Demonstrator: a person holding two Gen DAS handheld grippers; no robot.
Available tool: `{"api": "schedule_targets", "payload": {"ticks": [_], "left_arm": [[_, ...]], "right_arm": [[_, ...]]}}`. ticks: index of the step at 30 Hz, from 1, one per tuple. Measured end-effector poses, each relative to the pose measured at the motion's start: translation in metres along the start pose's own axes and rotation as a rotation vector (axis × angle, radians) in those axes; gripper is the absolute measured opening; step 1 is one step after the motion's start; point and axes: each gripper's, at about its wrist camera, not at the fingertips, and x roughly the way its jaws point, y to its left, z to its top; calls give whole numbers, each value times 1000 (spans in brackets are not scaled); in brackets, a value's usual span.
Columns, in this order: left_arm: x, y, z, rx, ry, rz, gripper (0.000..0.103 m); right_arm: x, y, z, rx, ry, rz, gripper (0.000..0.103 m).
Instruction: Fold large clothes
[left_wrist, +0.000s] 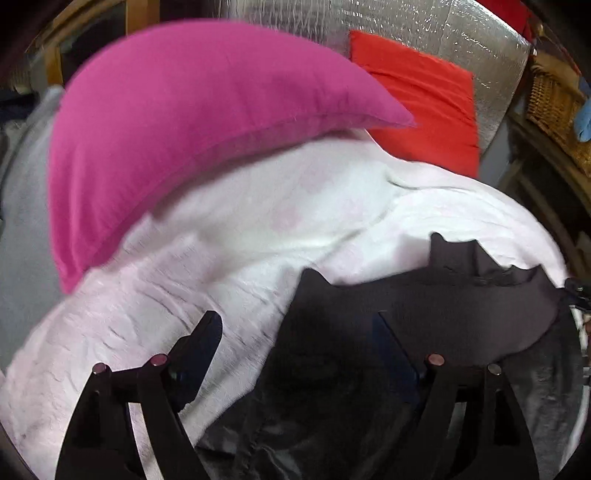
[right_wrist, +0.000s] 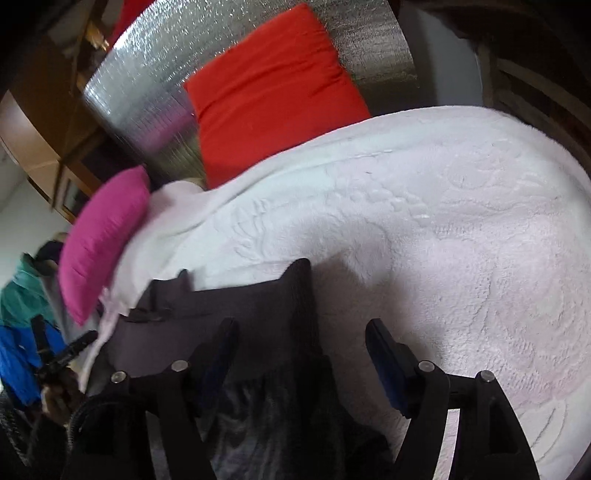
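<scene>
Both the left gripper (left_wrist: 299, 350) and right gripper (right_wrist: 301, 345) hover agape over a dark garment (left_wrist: 424, 306) on a white bedspread (right_wrist: 443, 221), lower frame.

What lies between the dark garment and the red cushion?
Only the white blanket lies between the dark garment and the red cushion; the right wrist view shows it.

Both wrist cameras look steeply down, close over the white bedspread (left_wrist: 258, 221). Both views share the pink pillow (left_wrist: 177, 122), red cushion (right_wrist: 269, 88) and dark garment (right_wrist: 258, 314).
</scene>
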Motion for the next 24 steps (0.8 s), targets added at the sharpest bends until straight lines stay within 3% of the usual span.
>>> {"api": "schedule_targets", "payload": {"ticks": [2, 6, 7, 8, 9, 10, 14, 17, 24], "left_arm": [[6, -6, -1, 10, 30, -35, 84], [29, -17, -5, 41, 114, 48, 84], [35, -16, -6, 25, 131, 37, 67], [38, -16, -8, 24, 143, 26, 44], [41, -18, -7, 40, 156, 67, 30], [38, -22, -7, 58, 136, 77, 22], [25, -28, -1, 69, 55, 119, 20], [54, -17, -2, 18, 125, 152, 20], [57, -31, -5, 56, 102, 227, 27]], "right_arm": [[6, 5, -1, -4, 37, 24, 75], [23, 11, -5, -35, 116, 27, 74], [26, 11, -6, -39, 123, 26, 63], [28, 14, -6, -61, 128, 3, 37], [28, 18, -6, -90, 128, -32, 30], [28, 21, -6, -109, 124, -49, 21], [4, 42, 6, -199, 19, -118, 17], [26, 15, 7, -106, 61, -177, 17], [33, 12, -2, -61, 54, -190, 21]]}}
